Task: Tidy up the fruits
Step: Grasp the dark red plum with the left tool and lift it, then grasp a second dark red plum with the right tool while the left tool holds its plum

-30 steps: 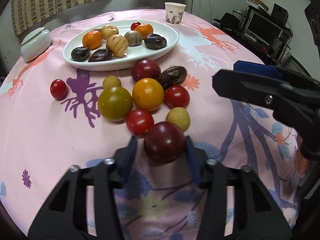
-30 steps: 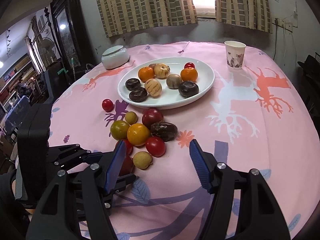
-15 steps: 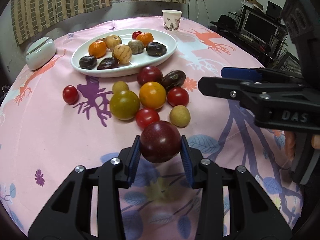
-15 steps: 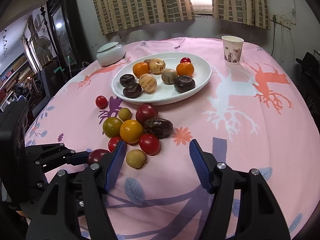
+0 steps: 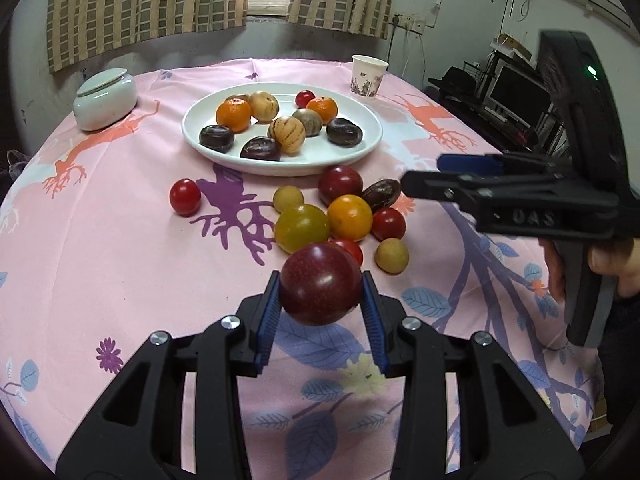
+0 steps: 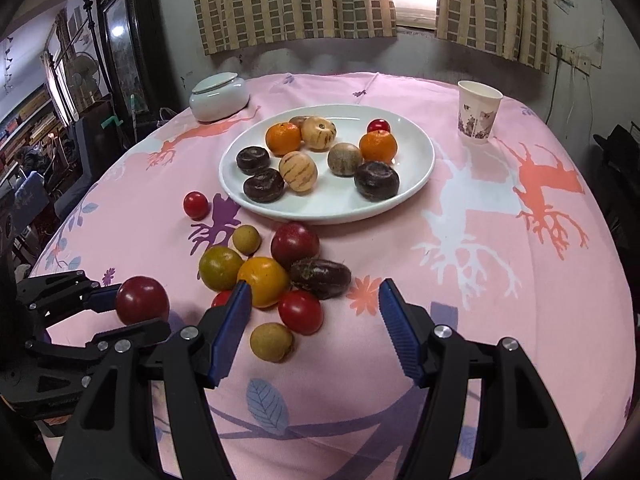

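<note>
Dark red plum (image 5: pixel 320 283) pinched in the left hand-held gripper (image 5: pixel 320 312), looks lifted off the desk (image 5: pixel 100 248).
Right hand-held gripper (image 6: pixel 314 320) spread wide, holding nothing, just above the loose fruit pile (image 6: pixel 264 276) near the white plate (image 6: pixel 416 168).

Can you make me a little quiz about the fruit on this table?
1. True or false: the left gripper holds a dark red plum.
2. Which is on the plate? A) the two oranges B) the cup C) the jar
3. Fill in: the right gripper is ____.

Key: 1 true; the plum is off the cloth. 2 A; one orange is on the left and one is on the right, while the cup and jar stand on the cloth. 3 open.
</note>
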### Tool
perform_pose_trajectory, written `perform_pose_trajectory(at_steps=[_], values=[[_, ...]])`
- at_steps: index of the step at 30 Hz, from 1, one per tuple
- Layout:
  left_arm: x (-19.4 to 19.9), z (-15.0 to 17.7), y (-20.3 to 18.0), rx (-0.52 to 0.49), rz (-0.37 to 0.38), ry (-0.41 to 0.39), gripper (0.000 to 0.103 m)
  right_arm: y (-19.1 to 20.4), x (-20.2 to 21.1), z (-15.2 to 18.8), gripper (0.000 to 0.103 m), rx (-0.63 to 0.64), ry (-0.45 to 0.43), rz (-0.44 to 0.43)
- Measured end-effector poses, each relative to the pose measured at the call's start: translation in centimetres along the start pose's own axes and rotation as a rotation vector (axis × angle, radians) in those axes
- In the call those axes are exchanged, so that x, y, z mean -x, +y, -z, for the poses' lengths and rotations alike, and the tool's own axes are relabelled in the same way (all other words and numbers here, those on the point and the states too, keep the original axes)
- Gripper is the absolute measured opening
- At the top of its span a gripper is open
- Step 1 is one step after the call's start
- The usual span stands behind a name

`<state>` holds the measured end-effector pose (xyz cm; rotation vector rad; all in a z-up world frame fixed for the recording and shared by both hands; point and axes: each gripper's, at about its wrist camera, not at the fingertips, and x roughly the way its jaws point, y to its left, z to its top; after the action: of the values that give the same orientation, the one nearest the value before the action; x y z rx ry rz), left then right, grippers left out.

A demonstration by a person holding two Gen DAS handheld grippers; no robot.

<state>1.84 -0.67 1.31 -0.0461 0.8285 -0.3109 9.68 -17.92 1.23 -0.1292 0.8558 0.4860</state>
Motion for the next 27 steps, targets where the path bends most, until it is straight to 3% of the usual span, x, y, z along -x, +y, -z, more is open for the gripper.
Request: perform_pose_trajectory(at_steps=[7,22,27], values=[[0.2,-0.2,0.5,0.016,0.016,-0.001,0.039,1.6,-3.9,-2.5,0.066,0.063,0.1,0.03],[-0.4,0.0,0.9,0.027,0.031,0.026,0.039,2.9,-9.1,-4.2,0.066,0.116,0.245,0.073],[-0.7,0.1,1.0,0.031,0.034,0.042,0.039,3.1,-9.7,-4.3,0.052,0.129,0.279,0.058]])
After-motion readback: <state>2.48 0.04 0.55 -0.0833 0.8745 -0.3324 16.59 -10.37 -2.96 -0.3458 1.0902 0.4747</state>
